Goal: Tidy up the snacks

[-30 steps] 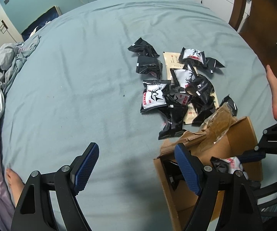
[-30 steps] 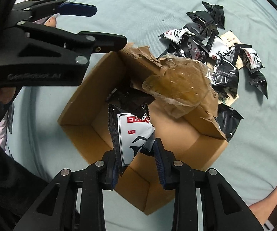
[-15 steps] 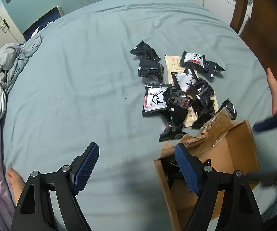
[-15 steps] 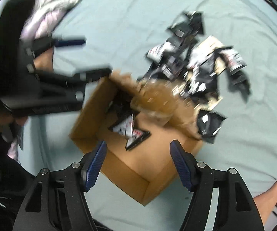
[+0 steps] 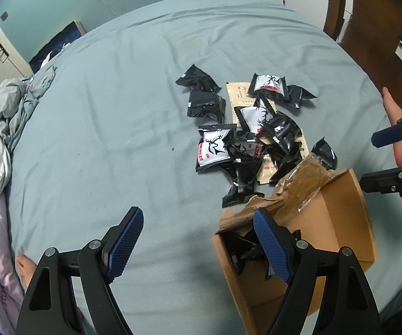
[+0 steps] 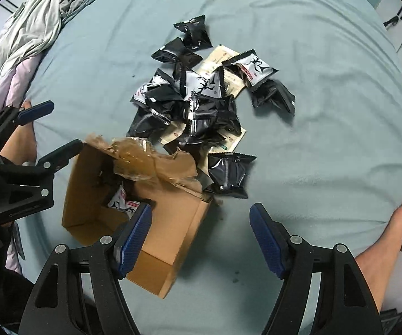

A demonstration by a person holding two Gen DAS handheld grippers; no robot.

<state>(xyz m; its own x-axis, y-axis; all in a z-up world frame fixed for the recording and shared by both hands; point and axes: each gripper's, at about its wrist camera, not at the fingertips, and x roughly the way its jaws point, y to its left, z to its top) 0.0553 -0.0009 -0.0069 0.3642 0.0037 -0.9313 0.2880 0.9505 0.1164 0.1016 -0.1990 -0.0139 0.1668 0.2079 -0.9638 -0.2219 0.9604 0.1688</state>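
Blue-padded fingers [image 6: 133, 236] of the right gripper [image 6: 201, 237] stand wide apart at the bottom of the right wrist view, with nothing between them — the jaws have just been opening. Under its left finger lies the near corner of the cardboard box [image 6: 170, 223], lower left of centre in that frame, open at the top with a torn flap and crumpled clear tape [image 6: 133, 157] along its far edge. Inside the box a white-and-black snack packet [image 6: 124, 202] shows, with darker packets in the shadow behind it.

Above the box, in the middle of the frame, the pile of snack packets [image 6: 201, 106] is spread over the blue-green bedsheet [image 6: 326, 111]; most are black, a few show a white face with a black antler mark, and flat beige sachets lie under them. One black packet [image 6: 228, 174] sits apart from the heap, just beside the box's far right corner.

At the left edge of the same view the left gripper [image 6: 50, 128] hangs by the box's left wall, its fingers also spread wide and empty. From its own camera the left gripper [image 5: 198, 248] frames bare sheet on the left and the box [image 5: 340, 217] on the right — the pile [image 5: 248, 139] lies above it. A rumpled grey blanket [image 6: 41, 25] fills the upper left corner.
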